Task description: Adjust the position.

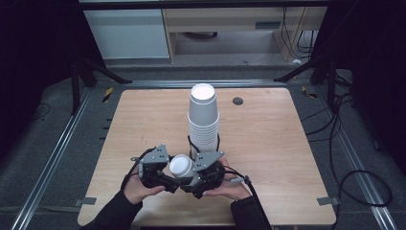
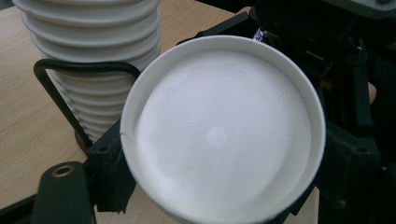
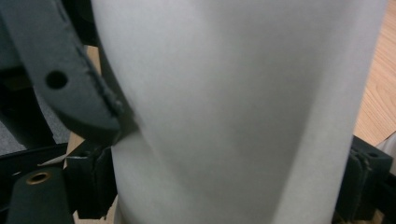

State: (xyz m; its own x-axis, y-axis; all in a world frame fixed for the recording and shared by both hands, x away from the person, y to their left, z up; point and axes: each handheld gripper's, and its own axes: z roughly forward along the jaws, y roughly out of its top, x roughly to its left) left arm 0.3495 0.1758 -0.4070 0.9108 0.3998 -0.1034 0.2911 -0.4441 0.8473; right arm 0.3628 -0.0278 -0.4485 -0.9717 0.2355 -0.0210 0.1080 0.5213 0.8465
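Low in the middle of the high view, the right gripper [image 1: 203, 170] pinches a single paper cup [image 1: 182, 166] by its sides, tipped so its empty mouth faces the left gripper [image 1: 160, 175], whose jaws pinch its rim, probably to steady it. Behind stands the nested cup stack [image 1: 203, 117].

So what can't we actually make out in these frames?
- High view: where the left gripper meets the single cup; too small and dark.
- Left gripper view: cup's rim faces the camera and hides its wall; cup stack cut off by the top edge.
- Right gripper view: cup wall hides the table; right gripper pads sit at its sides, contact unclear.
- Stack's cup count: ridges too fine.
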